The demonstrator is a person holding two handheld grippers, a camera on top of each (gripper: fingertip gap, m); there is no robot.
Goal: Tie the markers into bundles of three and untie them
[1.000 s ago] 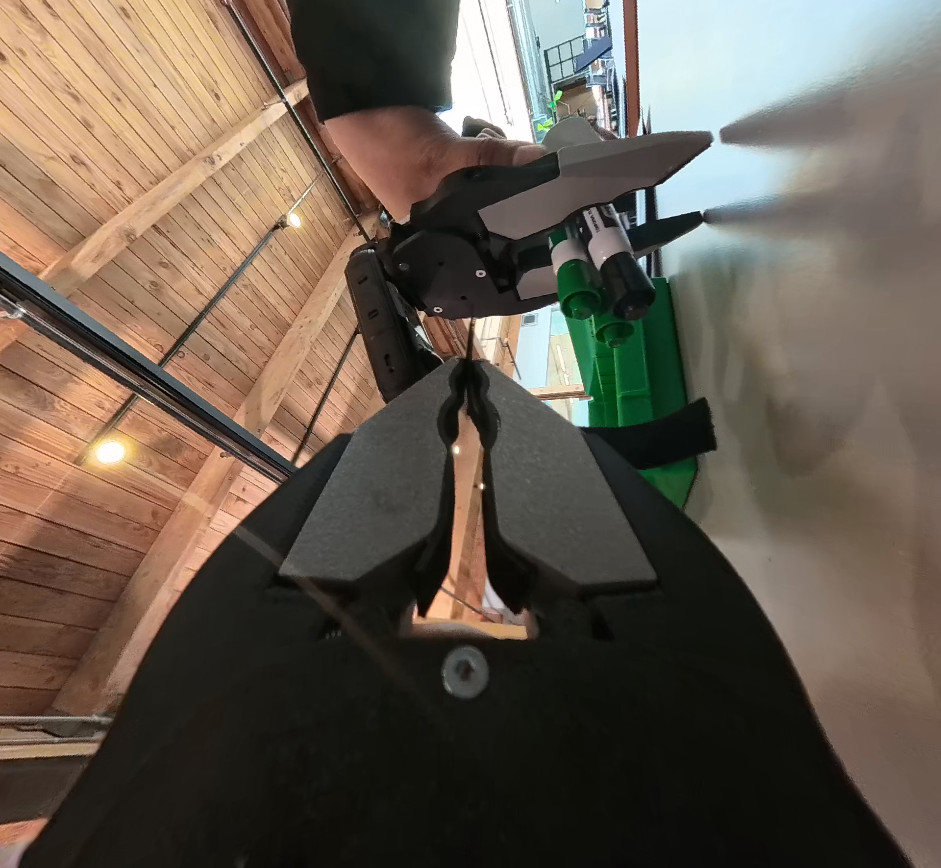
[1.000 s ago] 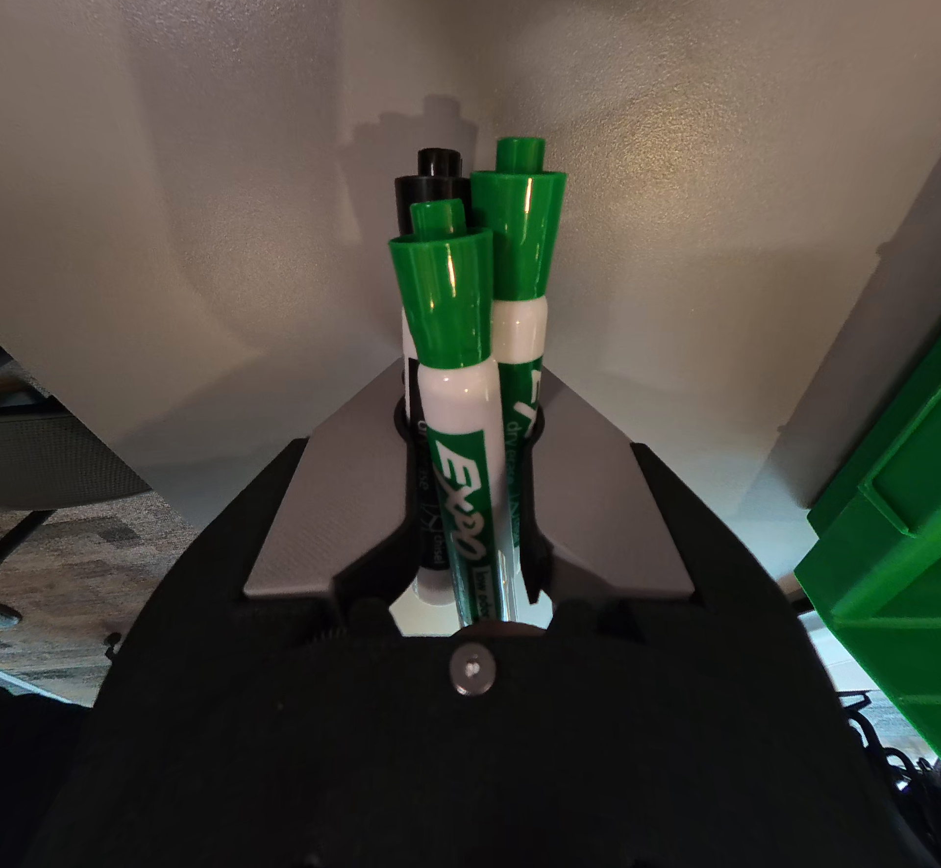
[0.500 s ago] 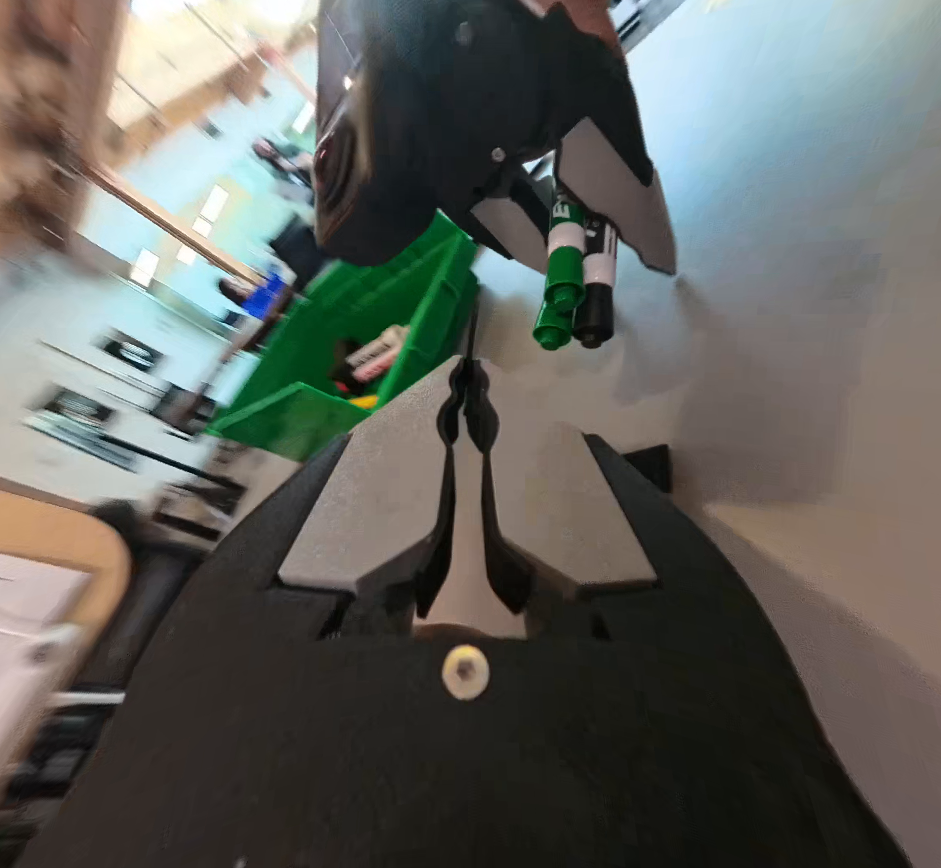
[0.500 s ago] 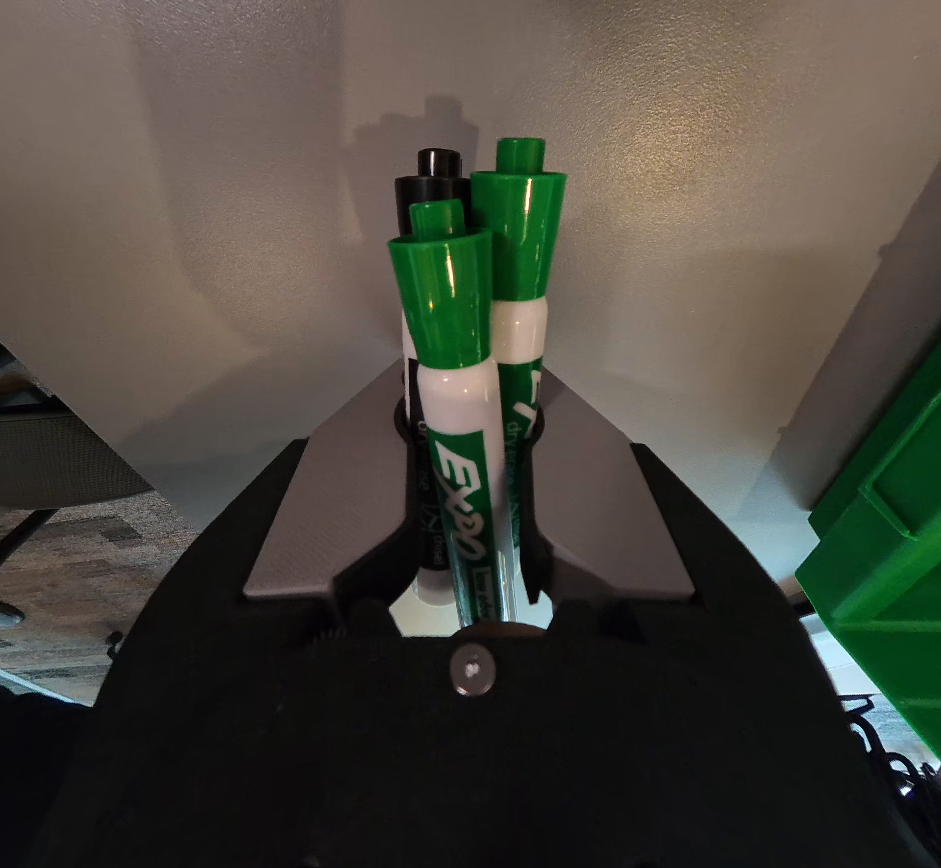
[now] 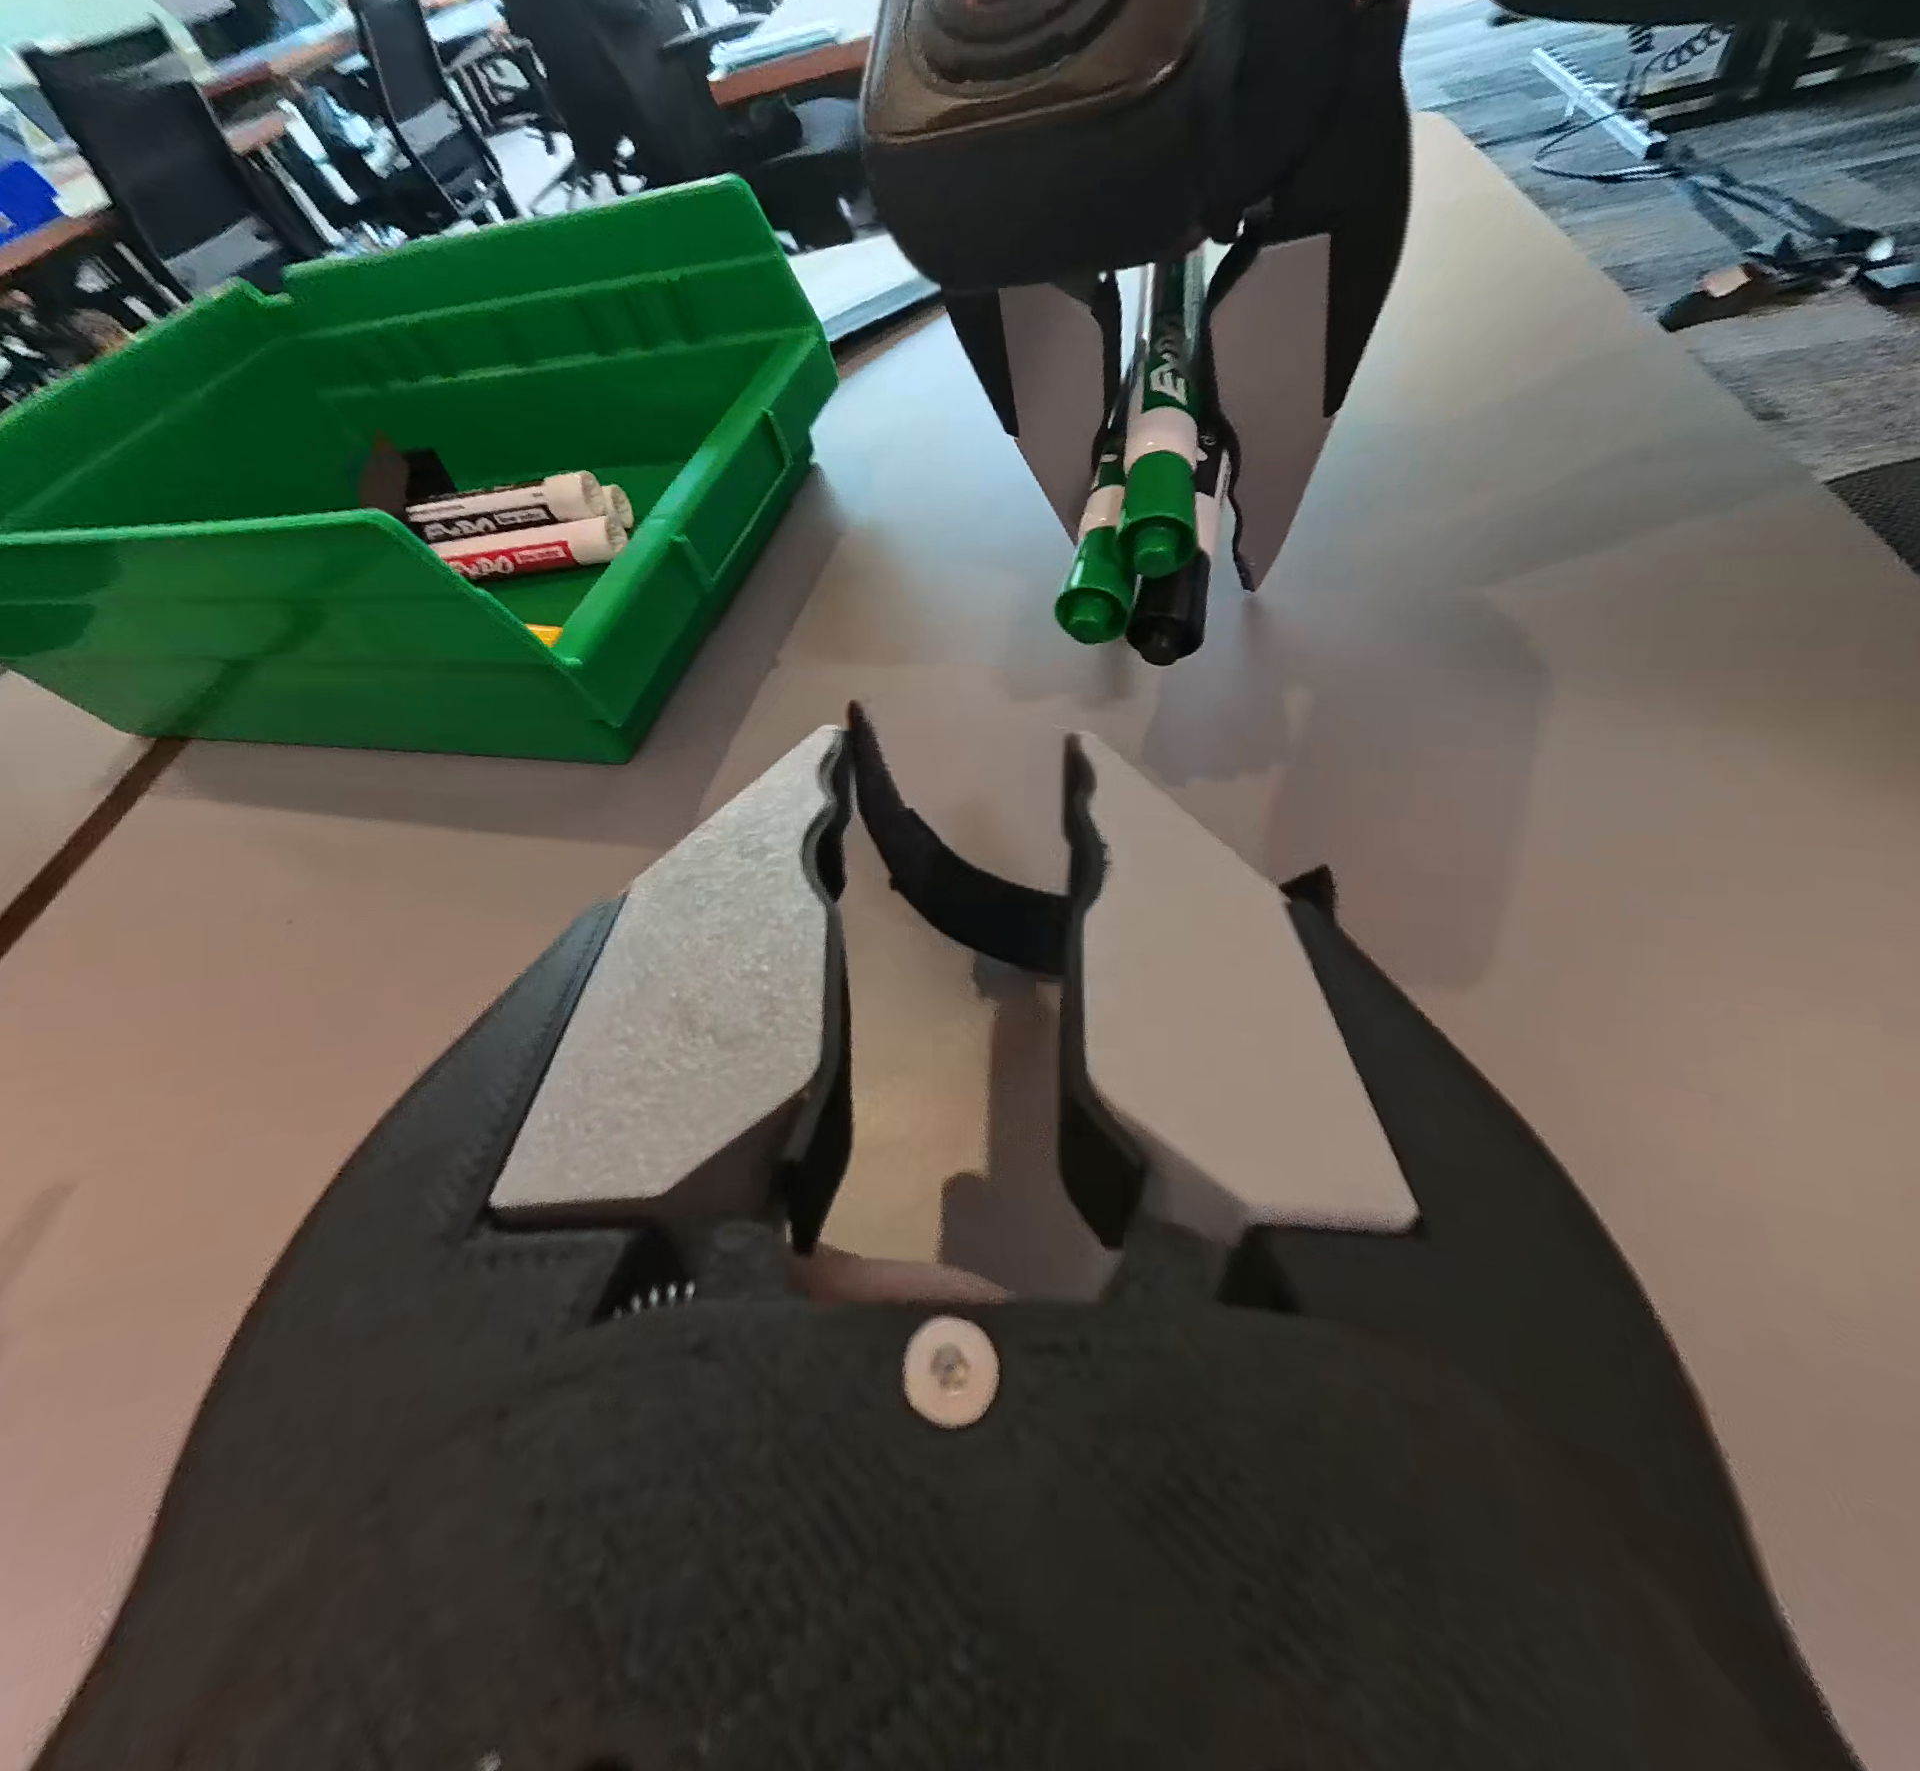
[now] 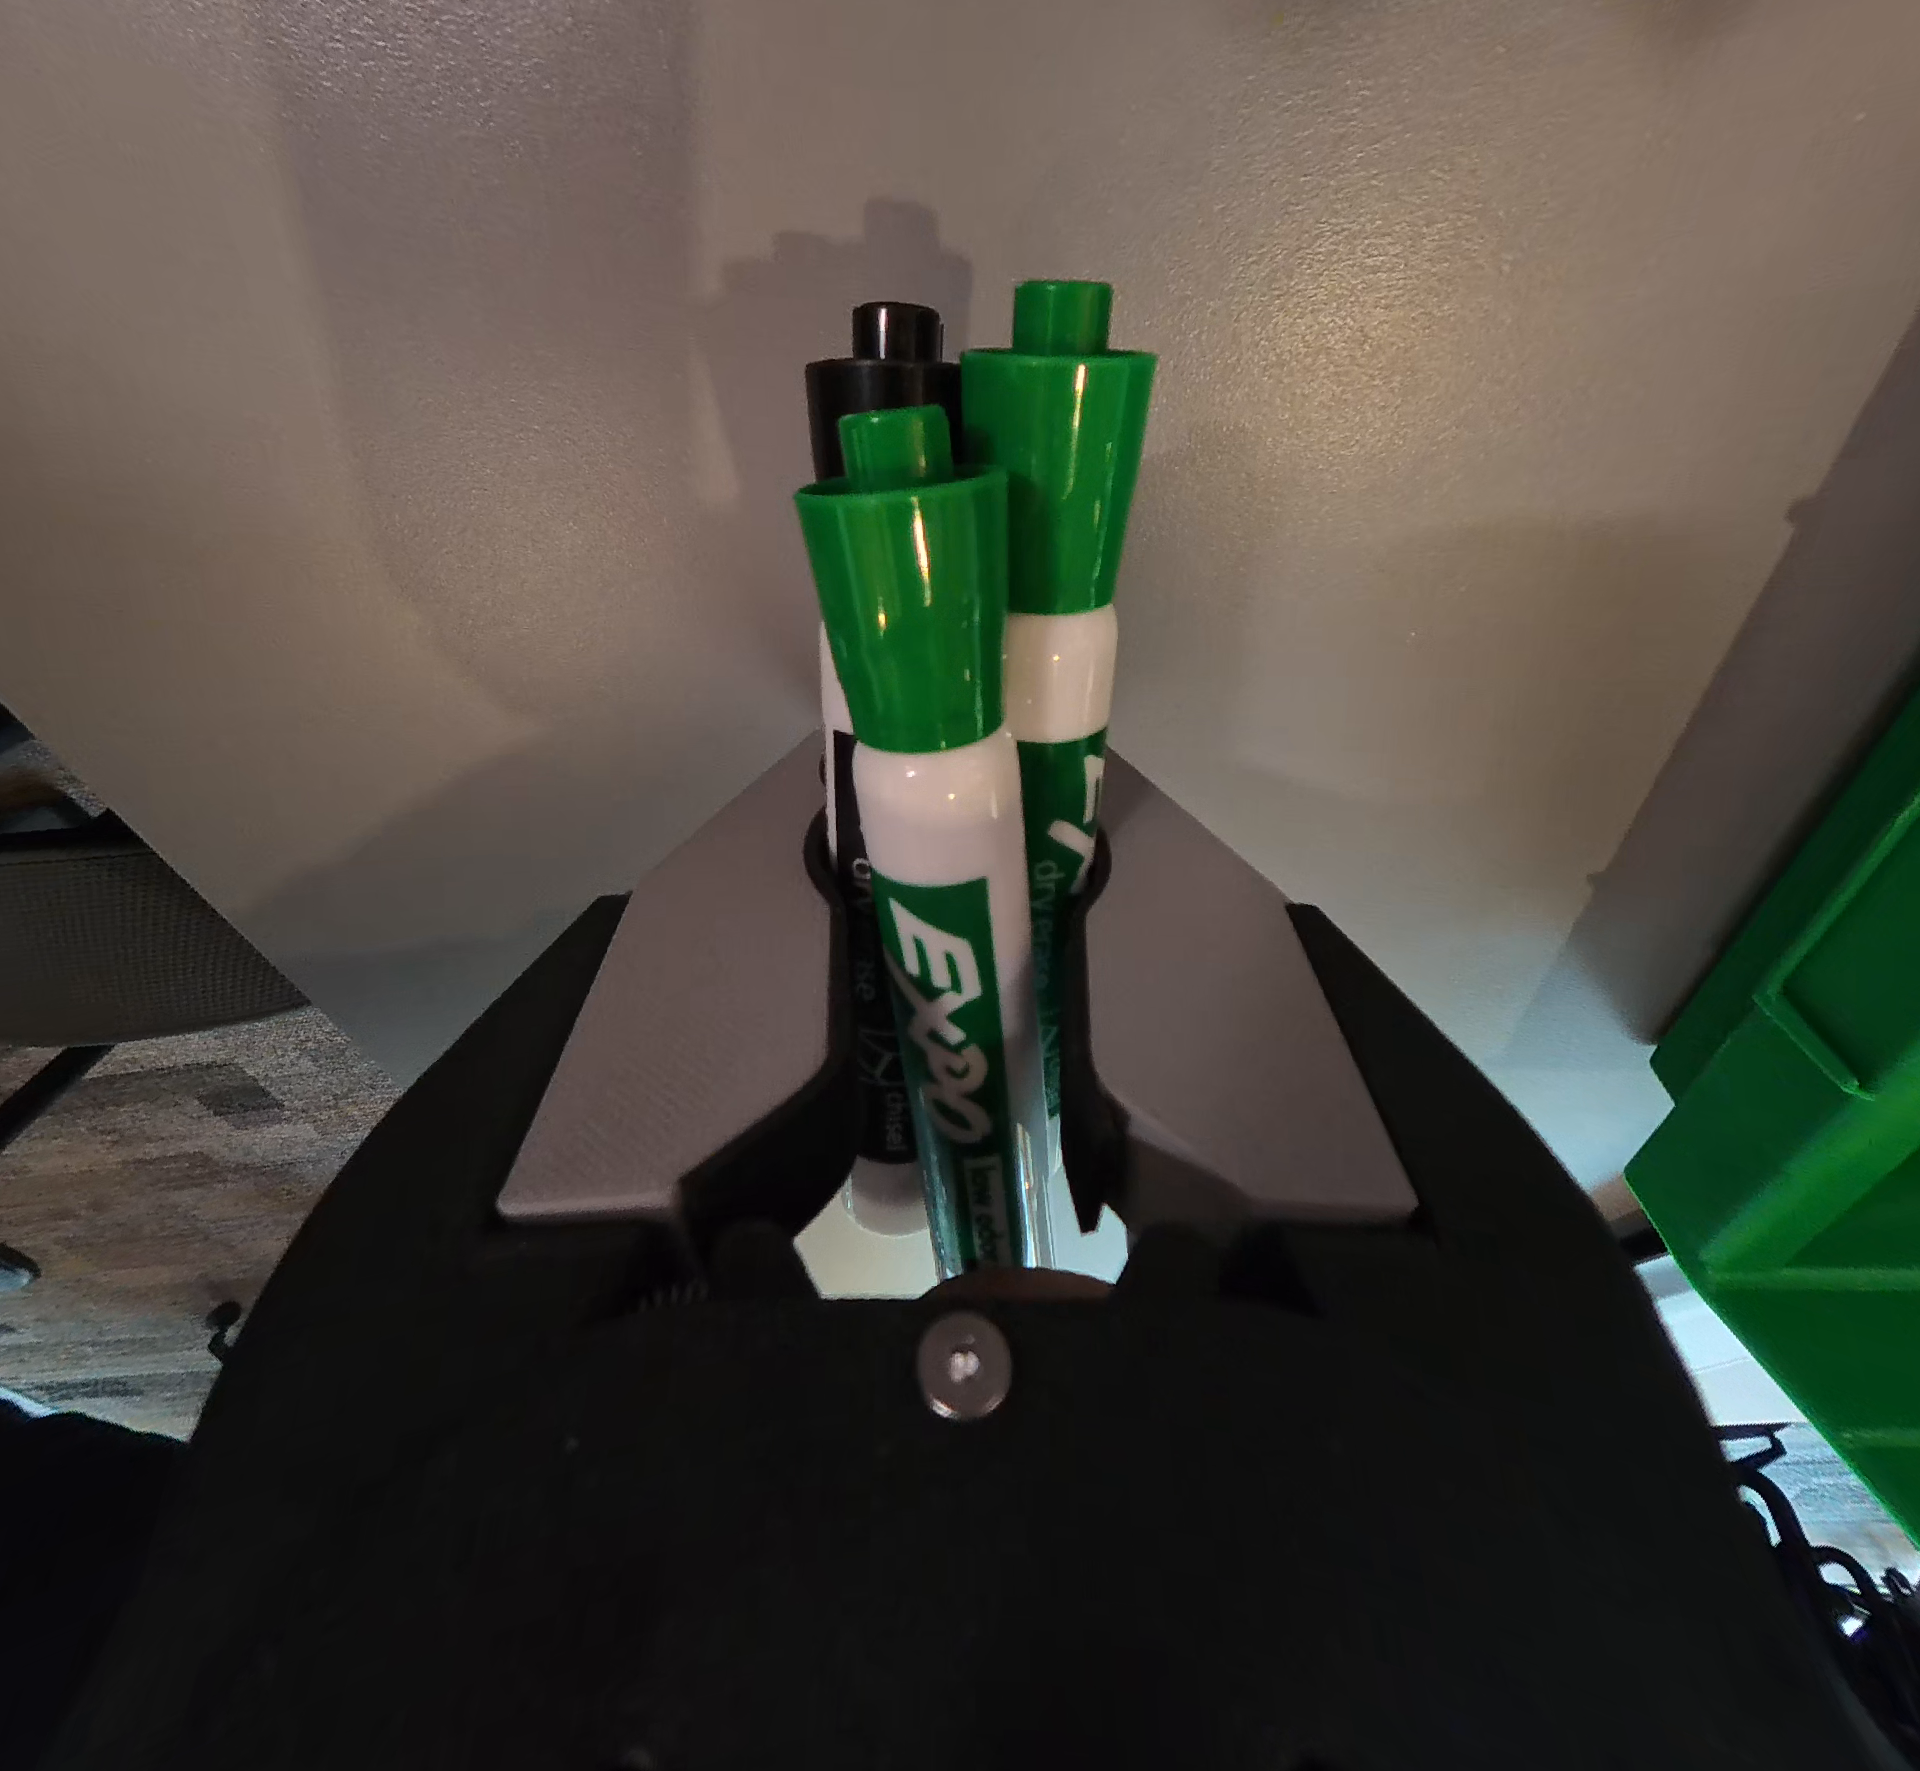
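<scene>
Three capped dry-erase markers [image 6: 966, 682], two green and one black with white barrels, sit pinched lengthwise in the right gripper [image 6: 961, 874], pads pressing both sides of the cluster, caps poking out past the fingertips and pointed down at the table. No tie shows around them, so I judge the step in hand is the tying: grab the strap, wrap the trio. Left gripper [image 5: 961, 755] has its jaws spread, gripping nothing; a curved black fabric strap [image 5: 935, 864] lies on the table between its fingers, one end rising just beside the left pad, neither pad pressing on it. Seen from the left wrist, the right gripper [image 5: 1153, 516] hangs just ahead of the left fingertips and slightly right, marker caps close over the surface. Next move calls for closing the left pads on the strap end, lifting it and bringing it round the barrels just forward of the right fingertips; strap is limp, so a bad pinch likely slips. Surface: plain matte grey tabletop [image 5: 1558, 838]. Ahead-left of the left jaws sits an open green plastic bin [image 5: 416, 516] holding more white-barrelled markers [image 5: 520, 526]. Room beyond: desks, black office chairs [image 5: 177, 152], a standing person [image 5: 582, 7], patterned carpet with cables far right.
</scene>
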